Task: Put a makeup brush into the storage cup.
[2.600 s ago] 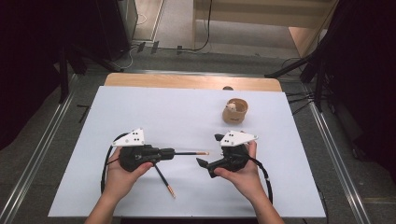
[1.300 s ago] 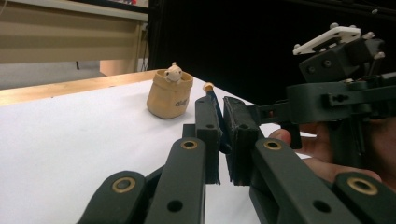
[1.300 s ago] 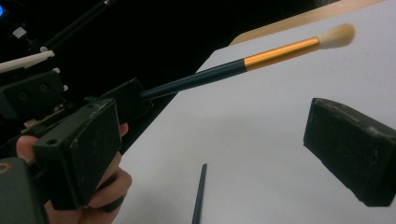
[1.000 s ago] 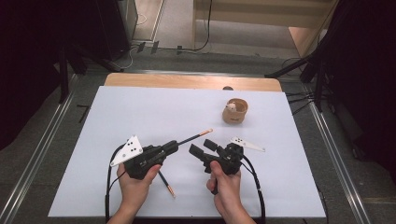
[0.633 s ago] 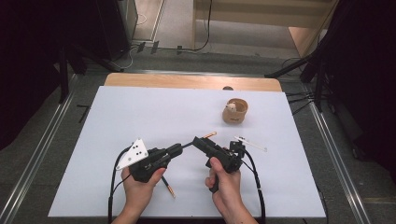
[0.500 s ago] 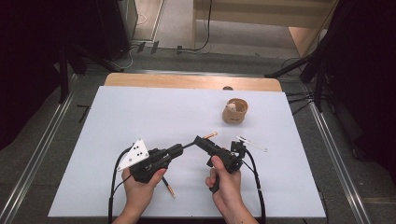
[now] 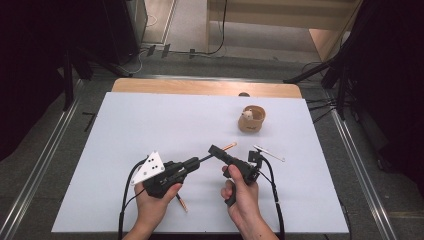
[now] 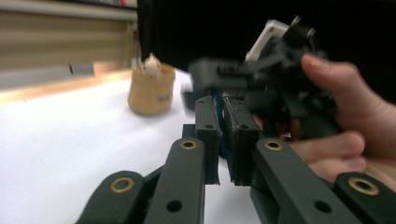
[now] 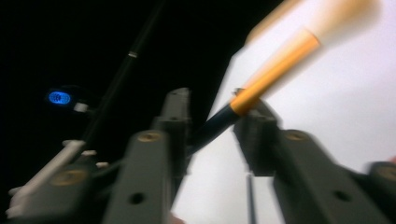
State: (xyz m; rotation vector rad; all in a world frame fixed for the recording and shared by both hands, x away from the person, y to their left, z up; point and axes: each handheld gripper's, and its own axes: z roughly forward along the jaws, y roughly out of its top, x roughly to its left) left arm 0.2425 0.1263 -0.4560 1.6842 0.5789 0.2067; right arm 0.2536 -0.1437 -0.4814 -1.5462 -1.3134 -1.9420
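Over the white table [image 7: 150, 125], the left gripper [image 7: 197, 161] holds a thin dark paintbrush [image 7: 220, 150] clamped between its 2 jaws; in the left gripper view those jaws stand pressed nearly together with a sliver of blue between them. The brush runs from that grip up and to the right, its orange end [image 7: 230, 146] poking out past the right gripper [image 7: 216, 151], which meets it from the other side. In the right gripper view the brush [image 9: 261, 84] passes slantwise between the 2 jaws, dark lower part against the left jaw and orange part near the right one, with a gap on either side, so the jaws stand apart around it and are not gripping it. A 2nd brush [image 7: 181, 202] lies flat on the table just beside the left hand [image 7: 150, 207]. A small tan cup [image 7: 251, 119] with a pale figure in it stands farther back on the table, well apart from both grippers; it also shows in the left gripper view [image 8: 152, 88], beyond the right hand [image 8: 355, 130].
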